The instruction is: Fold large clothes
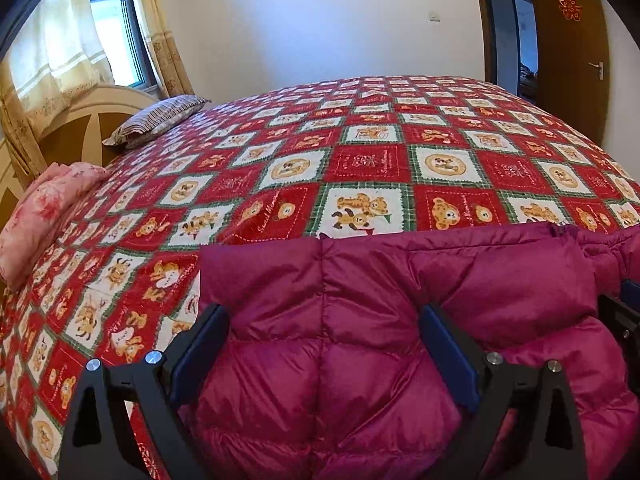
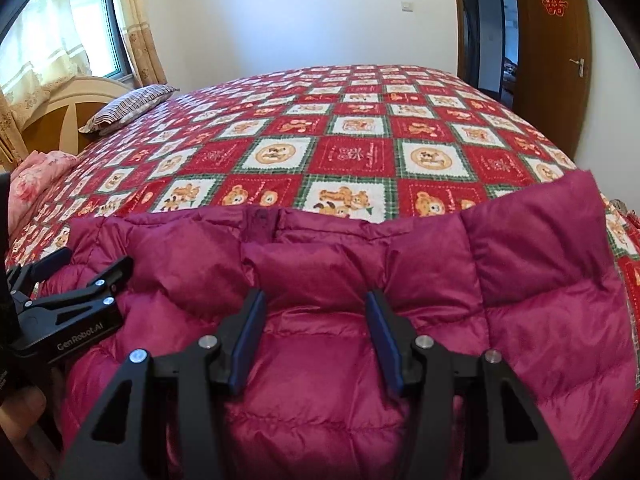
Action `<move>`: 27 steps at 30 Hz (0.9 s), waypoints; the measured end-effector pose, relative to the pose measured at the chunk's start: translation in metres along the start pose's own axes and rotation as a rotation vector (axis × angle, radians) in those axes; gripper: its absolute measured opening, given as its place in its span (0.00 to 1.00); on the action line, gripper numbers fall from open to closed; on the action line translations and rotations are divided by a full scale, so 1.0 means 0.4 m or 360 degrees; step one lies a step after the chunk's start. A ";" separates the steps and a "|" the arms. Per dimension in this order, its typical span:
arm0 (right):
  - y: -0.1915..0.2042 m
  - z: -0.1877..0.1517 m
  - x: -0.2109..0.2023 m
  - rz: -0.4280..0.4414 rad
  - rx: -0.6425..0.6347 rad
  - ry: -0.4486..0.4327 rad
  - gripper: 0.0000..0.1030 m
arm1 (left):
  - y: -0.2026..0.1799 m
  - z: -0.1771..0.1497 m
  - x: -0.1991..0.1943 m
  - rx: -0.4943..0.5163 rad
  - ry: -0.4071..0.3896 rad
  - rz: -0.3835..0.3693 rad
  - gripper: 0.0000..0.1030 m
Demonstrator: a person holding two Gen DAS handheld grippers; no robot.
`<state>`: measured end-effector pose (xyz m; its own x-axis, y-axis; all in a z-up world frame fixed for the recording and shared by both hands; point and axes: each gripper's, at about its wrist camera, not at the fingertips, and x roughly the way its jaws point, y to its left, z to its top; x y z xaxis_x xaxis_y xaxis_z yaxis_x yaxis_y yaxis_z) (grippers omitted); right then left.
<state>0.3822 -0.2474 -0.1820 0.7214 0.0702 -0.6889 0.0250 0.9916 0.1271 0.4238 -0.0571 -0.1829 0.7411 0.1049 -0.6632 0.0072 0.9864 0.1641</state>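
Observation:
A magenta down jacket (image 1: 500, 280) (image 2: 520, 280) lies bunched at the near edge of the bed, its far edge standing up against the bear-print bedspread (image 1: 360, 160). My left gripper (image 1: 326, 316) has its jaws wide apart, with a thick puff of jacket filling the gap and creases running from both pads. My right gripper (image 2: 316, 296) stands narrower and pinches a padded fold between its blue pads. In the right wrist view the left gripper (image 2: 94, 260) shows at the far left, on the same jacket. The jacket's right corner (image 2: 580, 184) sticks up.
The red and white bedspread (image 2: 320, 140) spreads flat beyond the jacket. A striped pillow (image 1: 160, 118) and a pink pillow (image 1: 44, 208) lie by the headboard (image 1: 80, 120) at the left. A wooden door (image 1: 568, 60) stands at the right. A hand (image 2: 24, 412) shows at the lower left.

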 end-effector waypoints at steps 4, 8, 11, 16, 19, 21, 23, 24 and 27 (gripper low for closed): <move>0.003 -0.002 0.011 -0.0012 -0.0008 0.0017 0.54 | 0.000 -0.001 0.010 -0.0008 0.0024 0.0001 0.95; 0.003 -0.002 0.019 -0.0019 -0.0011 0.0033 0.54 | -0.005 -0.003 0.017 0.0003 0.0039 0.0016 0.96; 0.001 -0.002 0.023 -0.0016 -0.0008 0.0037 0.54 | -0.008 -0.004 0.020 0.0016 0.0046 0.0029 0.96; 0.006 -0.003 0.029 -0.0041 -0.0023 0.0051 0.54 | -0.012 -0.004 0.025 0.0029 0.0063 0.0038 0.96; 0.004 -0.004 0.033 -0.0035 -0.0016 0.0058 0.54 | -0.013 -0.005 0.030 0.0036 0.0074 0.0039 0.96; 0.004 -0.004 0.035 -0.0035 -0.0016 0.0062 0.54 | -0.015 -0.004 0.032 0.0039 0.0077 0.0041 0.96; 0.005 -0.005 0.036 -0.0039 -0.0021 0.0066 0.54 | -0.016 -0.005 0.033 0.0041 0.0078 0.0043 0.97; 0.006 -0.006 0.037 -0.0040 -0.0022 0.0067 0.54 | -0.016 -0.005 0.033 0.0039 0.0078 0.0042 0.97; 0.007 -0.006 0.038 -0.0044 -0.0024 0.0069 0.55 | -0.017 -0.004 0.032 0.0041 0.0078 0.0043 0.97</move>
<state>0.3916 -0.2434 -0.1939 0.6900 0.0473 -0.7222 0.0334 0.9947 0.0971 0.4322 -0.0622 -0.1936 0.7076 0.1383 -0.6929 0.0051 0.9796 0.2008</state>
